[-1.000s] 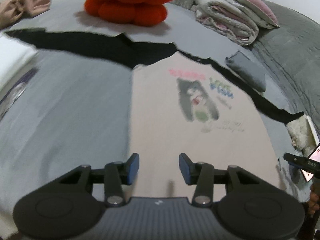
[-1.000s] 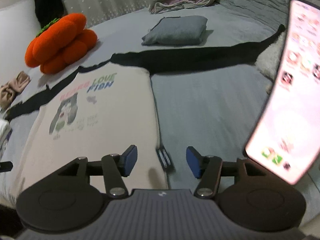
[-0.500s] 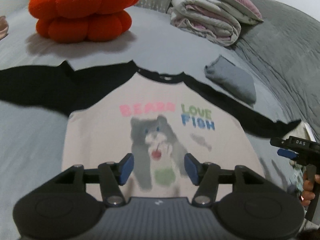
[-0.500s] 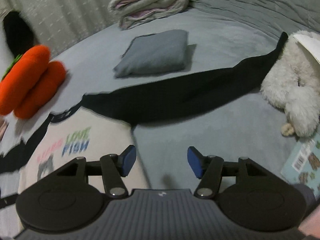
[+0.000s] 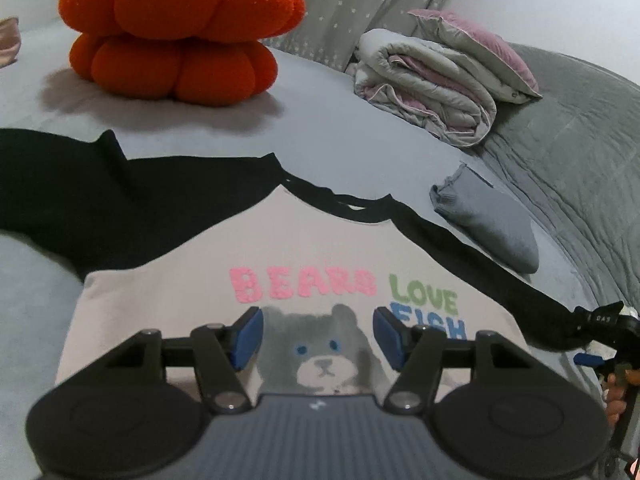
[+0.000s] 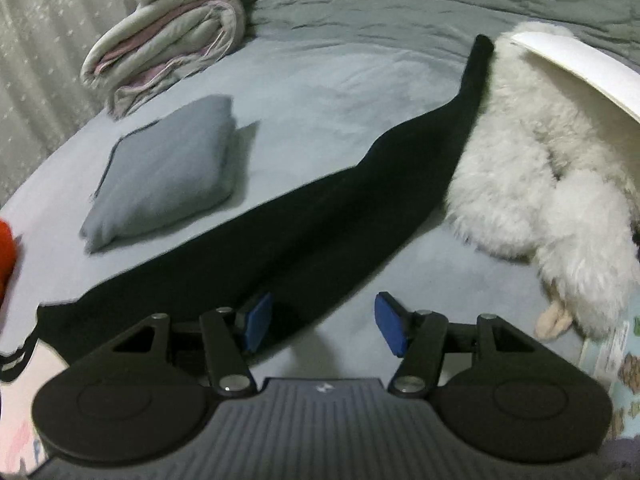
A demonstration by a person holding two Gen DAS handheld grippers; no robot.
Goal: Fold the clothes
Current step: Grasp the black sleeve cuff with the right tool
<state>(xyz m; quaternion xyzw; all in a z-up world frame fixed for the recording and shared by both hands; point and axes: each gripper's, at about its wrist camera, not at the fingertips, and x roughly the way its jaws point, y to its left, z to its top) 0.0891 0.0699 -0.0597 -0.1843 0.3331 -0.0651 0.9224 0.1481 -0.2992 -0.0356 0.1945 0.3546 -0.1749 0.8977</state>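
Bed (image 5: 340,128) was covered in a grey-blue sheet, with a grey quilt (image 5: 580,152) bunched along the far side. Shirt (image 5: 168,308) lay spread flat, face up, on the sheet: pale body, bear print, black sleeves out to both sides. Right sleeve (image 6: 320,220) ran diagonally away, its cuff up against a white fluffy plush toy (image 6: 532,200). Orange pumpkin-shaped cushion (image 5: 176,32) sat beyond the collar, well apart from the shirt. Rolled duvet (image 5: 432,84) sat against the quilt, with a pink-trimmed pillow (image 5: 480,48) on top. Folded grey garment (image 6: 168,172) lay just past the right sleeve, not touching it.

Left gripper (image 5: 318,338) hovered over the bear print, jaws apart, nothing between them. Right gripper (image 6: 324,324) sat over the right sleeve's near edge, jaws apart, no fabric pinched. Its left pad was over black cloth, its right pad over bare sheet.
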